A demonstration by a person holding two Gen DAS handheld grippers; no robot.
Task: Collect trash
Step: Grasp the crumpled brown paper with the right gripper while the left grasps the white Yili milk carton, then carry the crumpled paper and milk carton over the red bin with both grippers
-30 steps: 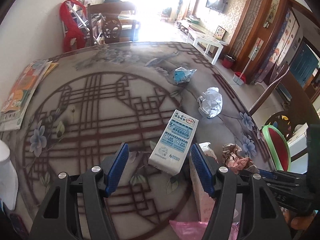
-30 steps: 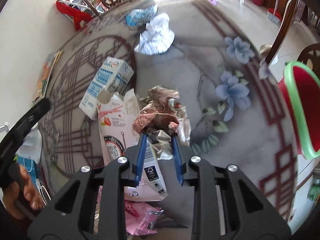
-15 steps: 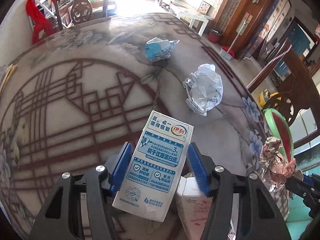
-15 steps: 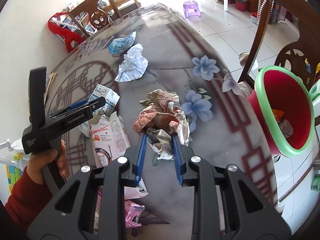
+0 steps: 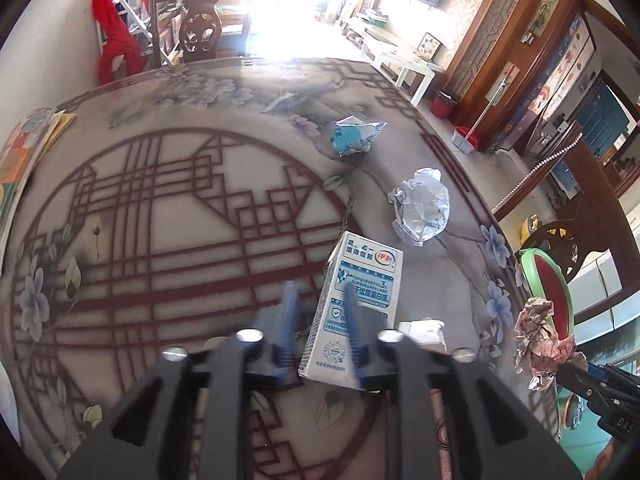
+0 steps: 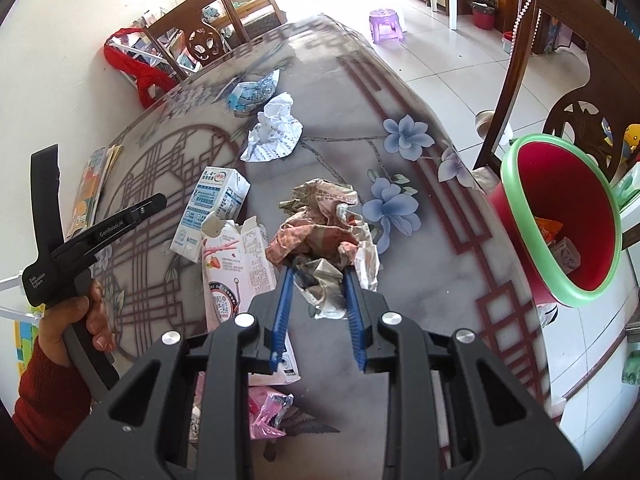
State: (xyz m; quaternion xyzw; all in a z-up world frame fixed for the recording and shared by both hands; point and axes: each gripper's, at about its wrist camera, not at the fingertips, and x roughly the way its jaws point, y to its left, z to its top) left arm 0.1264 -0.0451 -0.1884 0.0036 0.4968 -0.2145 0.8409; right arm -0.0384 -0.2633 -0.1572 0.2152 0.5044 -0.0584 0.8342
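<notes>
My right gripper is shut on a crumpled brown-and-white paper wad, held above the patterned table; the wad also shows at the right of the left wrist view. My left gripper has its blue fingers close together and blurred; one finger lies across the front of the blue-and-white milk carton, which rests on the table. I cannot tell if the carton is pinched. The red bin with a green rim stands beside the table's right edge.
On the table lie a white crumpled paper, a crushed blue carton, a pink strawberry carton, a pink wrapper and magazines. A wooden chair stands by the bin.
My left gripper's fingers have narrowed and shifted left on the milk carton. My right gripper has carried the paper wad up and a little closer to the red bin.
</notes>
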